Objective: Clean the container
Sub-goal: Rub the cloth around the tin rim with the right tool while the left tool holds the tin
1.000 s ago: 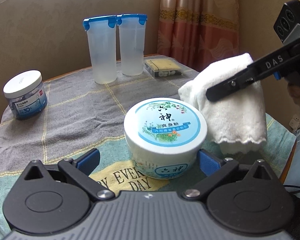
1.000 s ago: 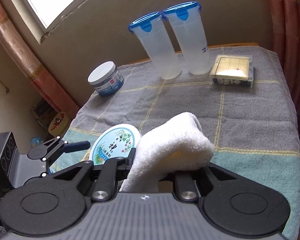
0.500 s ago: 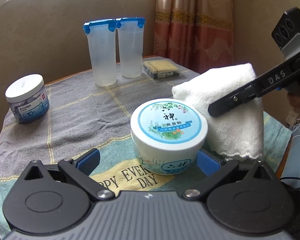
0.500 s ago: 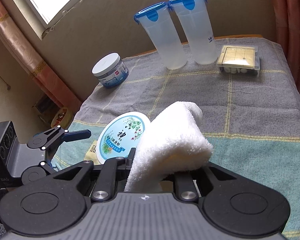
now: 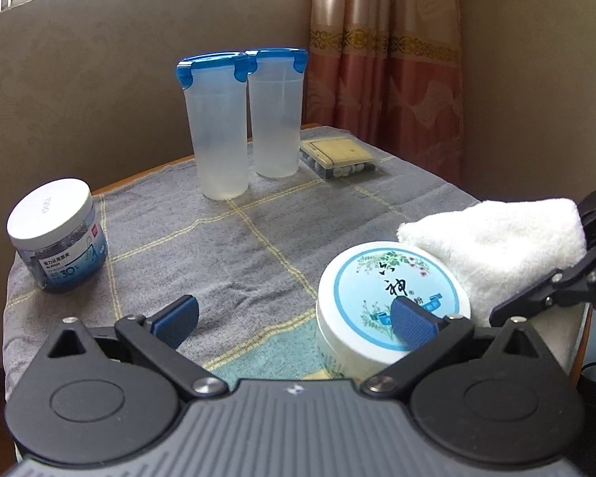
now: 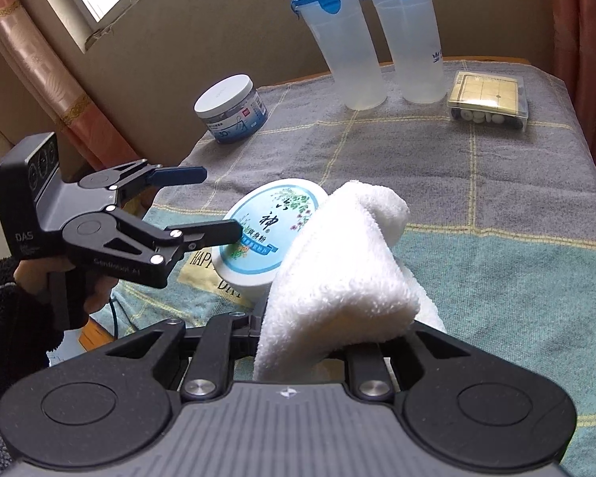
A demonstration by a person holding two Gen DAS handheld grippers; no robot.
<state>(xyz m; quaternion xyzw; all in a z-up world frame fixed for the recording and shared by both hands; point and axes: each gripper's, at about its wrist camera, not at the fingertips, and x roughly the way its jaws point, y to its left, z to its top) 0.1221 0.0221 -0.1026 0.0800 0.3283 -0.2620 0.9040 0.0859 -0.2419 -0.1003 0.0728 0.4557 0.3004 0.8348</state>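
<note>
White terry cloth (image 6: 337, 262), folded thick, sits clamped between the closed jaws of the right gripper (image 6: 298, 342) and presses against the far side of a round white container (image 6: 266, 234) with a blue floral lid, at the near edge of the table (image 6: 496, 183). The container rests on a grey and teal checked covering, close to the person holding both tools. The left gripper (image 5: 294, 318) hangs with its blue-padded fingers (image 5: 177, 318) spread wide; in the right wrist view its lower finger lies over the rim of the lid while the upper one points out above the table, and neither pad is pressing the tub's sides. A hand (image 6: 59, 278) in a dark fleecy sleeve grips the left tool's handle at the frame's left edge. At the back of the table stand two tall translucent tumblers (image 5: 250, 127) with blue clip lids, side by side and upright, with a clear flat box (image 5: 337, 155) of small pieces just beside them. A squat jar (image 5: 55, 234) with a white lid stands apart near the left edge. A patterned pink curtain (image 5: 381, 59) hangs behind
</note>
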